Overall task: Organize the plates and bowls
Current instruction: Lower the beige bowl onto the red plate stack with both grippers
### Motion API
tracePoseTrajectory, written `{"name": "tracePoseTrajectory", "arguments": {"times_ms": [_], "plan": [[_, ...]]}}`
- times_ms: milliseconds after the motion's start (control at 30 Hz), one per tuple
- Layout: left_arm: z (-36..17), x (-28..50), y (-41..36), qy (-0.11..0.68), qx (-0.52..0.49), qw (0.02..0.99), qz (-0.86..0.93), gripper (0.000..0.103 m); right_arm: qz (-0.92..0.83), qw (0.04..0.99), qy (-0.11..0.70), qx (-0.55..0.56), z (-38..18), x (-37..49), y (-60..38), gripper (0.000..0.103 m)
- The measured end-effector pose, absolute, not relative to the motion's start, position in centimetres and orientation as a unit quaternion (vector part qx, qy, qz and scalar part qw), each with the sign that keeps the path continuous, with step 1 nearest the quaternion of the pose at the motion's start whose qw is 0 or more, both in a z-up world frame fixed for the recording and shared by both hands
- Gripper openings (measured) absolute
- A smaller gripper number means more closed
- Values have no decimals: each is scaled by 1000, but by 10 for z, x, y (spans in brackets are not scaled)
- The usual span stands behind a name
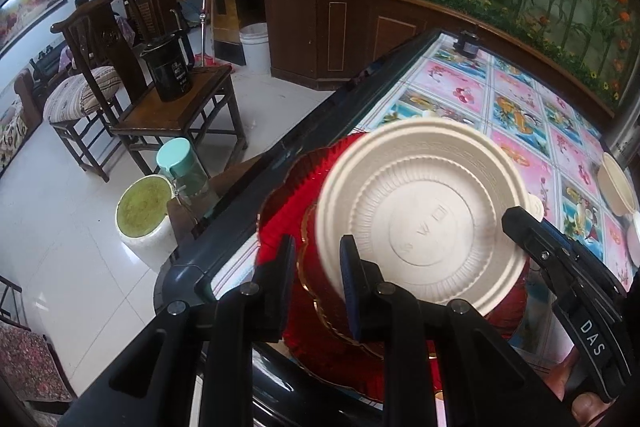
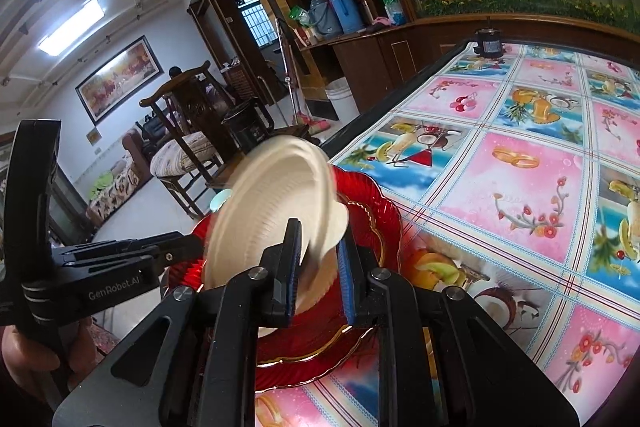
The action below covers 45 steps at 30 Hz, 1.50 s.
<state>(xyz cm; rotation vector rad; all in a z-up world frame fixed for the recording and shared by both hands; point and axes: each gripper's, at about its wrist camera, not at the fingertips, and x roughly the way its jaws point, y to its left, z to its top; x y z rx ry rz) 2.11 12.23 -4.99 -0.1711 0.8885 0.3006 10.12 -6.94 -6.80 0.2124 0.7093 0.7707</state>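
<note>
A cream disposable plate is tilted up on edge above two stacked red plates at the table's near left corner. In the right wrist view the cream plate is blurred, and my right gripper is shut on its rim by the small tab. The upper red plate has a gold rim. My left gripper is narrowly closed on the near rim of the red plates, its right finger against the cream plate's underside. The right gripper meets the cream plate from the right.
The table has a bright fruit-pattern cloth. Cream bowls sit at its right edge and a small black object at the far end. Left of the table are wooden chairs, a black kettle, a green-lidded bottle and a white stool.
</note>
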Motion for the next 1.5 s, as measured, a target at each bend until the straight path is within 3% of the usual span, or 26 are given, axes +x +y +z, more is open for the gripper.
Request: {"name": "tracePoseTrajectory", "arguments": {"times_ms": [500, 1100, 1500], "plan": [[-54, 22, 120, 433, -83, 886, 141, 22, 341, 868, 332, 144, -63, 105, -93, 28], [-50, 18, 131, 429, -94, 886, 149, 22, 311, 879, 308, 186, -58, 107, -116, 28], [-49, 18, 150, 421, -115, 884, 168, 22, 225, 916, 308, 124, -61, 111, -116, 28]]}}
